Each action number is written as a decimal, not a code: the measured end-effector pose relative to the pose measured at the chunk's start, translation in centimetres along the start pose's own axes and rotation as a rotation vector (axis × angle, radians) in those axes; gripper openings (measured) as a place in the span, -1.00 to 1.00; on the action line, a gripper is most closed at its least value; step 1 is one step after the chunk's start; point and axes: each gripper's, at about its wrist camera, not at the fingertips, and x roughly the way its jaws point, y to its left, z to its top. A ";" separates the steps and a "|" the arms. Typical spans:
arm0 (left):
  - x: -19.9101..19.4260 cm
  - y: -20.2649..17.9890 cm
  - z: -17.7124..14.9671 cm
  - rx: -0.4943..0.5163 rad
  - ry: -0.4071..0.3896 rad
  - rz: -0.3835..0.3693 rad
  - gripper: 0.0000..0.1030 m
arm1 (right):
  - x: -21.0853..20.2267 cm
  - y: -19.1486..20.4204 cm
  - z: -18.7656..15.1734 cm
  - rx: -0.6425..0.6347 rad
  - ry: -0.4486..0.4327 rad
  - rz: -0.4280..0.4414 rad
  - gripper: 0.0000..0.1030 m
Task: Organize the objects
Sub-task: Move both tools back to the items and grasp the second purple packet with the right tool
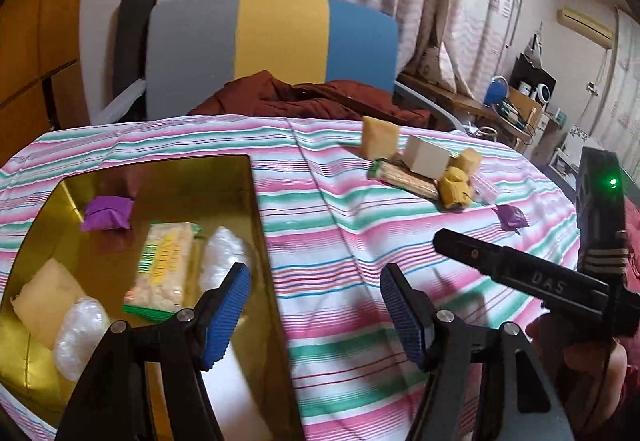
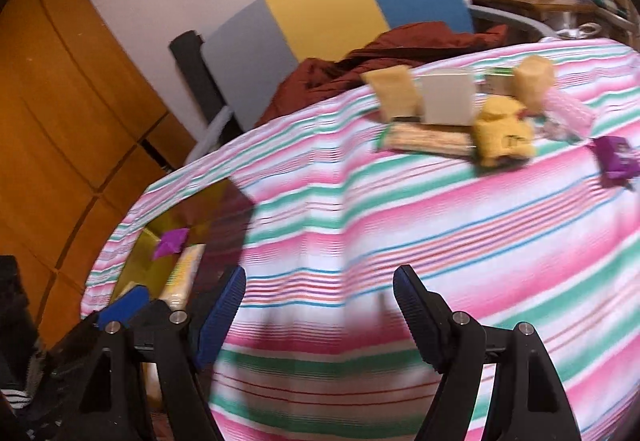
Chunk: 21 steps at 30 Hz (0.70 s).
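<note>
Both the left tongs (image 1: 314, 315) and the right tongs (image 2: 320, 315) stand well open with nothing between their blue pads, above the worktop's striped cloth (image 1: 340, 241). At the worktop's left edge sits a gold tray (image 1: 256, 201) holding a purple packet (image 1: 106, 213), a green-edged snack pack (image 1: 162, 271), 2 white wrapped pieces (image 1: 80, 337) and a tan piece (image 1: 42, 297). Near the far right edge lie a white box (image 1: 426, 155), a long snack pack (image 1: 404, 179), yellow items (image 1: 456, 187) and another purple packet (image 1: 512, 219) just beside them.
</note>
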 end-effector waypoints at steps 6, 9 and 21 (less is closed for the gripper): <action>0.8 -2.8 -0.5 0.045 0.028 -0.044 0.33 | -2.0 -6.2 0.8 0.045 -0.063 -0.177 0.50; 1.2 -4.2 -1.0 0.070 0.048 -0.065 0.33 | -2.9 -9.4 1.4 0.100 -0.090 -0.258 0.50; 2.4 -6.8 -1.7 0.124 0.105 -0.100 0.33 | -3.7 -18.4 6.4 0.139 -0.150 -0.457 0.50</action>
